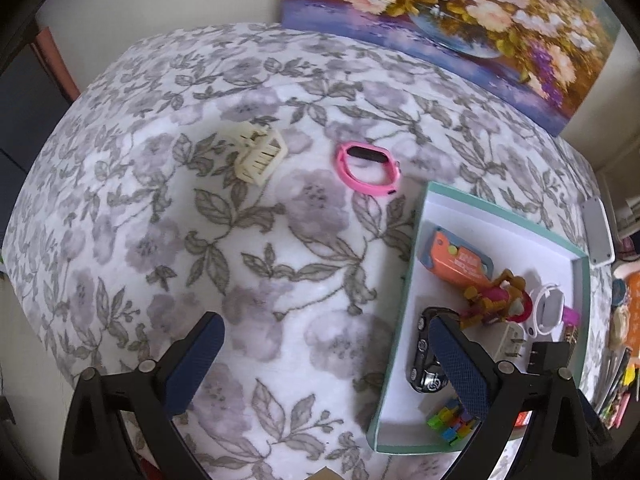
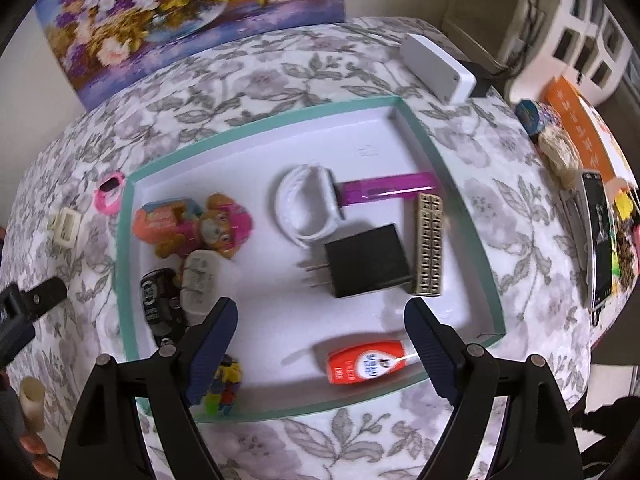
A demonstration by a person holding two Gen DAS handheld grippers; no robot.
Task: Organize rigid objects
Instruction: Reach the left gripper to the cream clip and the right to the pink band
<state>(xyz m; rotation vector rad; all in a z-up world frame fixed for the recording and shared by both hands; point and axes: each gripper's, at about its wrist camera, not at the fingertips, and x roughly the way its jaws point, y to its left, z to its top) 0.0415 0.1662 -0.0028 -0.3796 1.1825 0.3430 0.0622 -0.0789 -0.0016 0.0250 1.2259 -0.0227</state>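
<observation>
Over the flowered cloth my left gripper (image 1: pixel 328 360) hangs open and empty. Ahead of it lie a cream hair claw (image 1: pixel 260 156) and a pink watch band (image 1: pixel 368 164), both outside the teal-rimmed tray (image 1: pixel 400 312). My right gripper (image 2: pixel 320 340) stands open above the tray (image 2: pixel 320 402), empty, with an orange-red glue bottle (image 2: pixel 364 366) just below its fingers. Inside the tray are a black charger (image 2: pixel 368 266), white band (image 2: pixel 308 208), purple stick (image 2: pixel 388 190), beige comb (image 2: pixel 430 244), toy figure (image 2: pixel 224 226), white plug (image 2: pixel 198 280), black car (image 2: pixel 158 300) and coloured blocks (image 2: pixel 224 388).
A flower painting (image 1: pixel 460 12) leans on the wall behind the table. A white box (image 2: pixel 436 68) sits past the tray. A phone (image 2: pixel 598 240), an orange book (image 2: pixel 580 128) and clutter line the right edge. A person's fingers (image 2: pixel 36 448) show at bottom left.
</observation>
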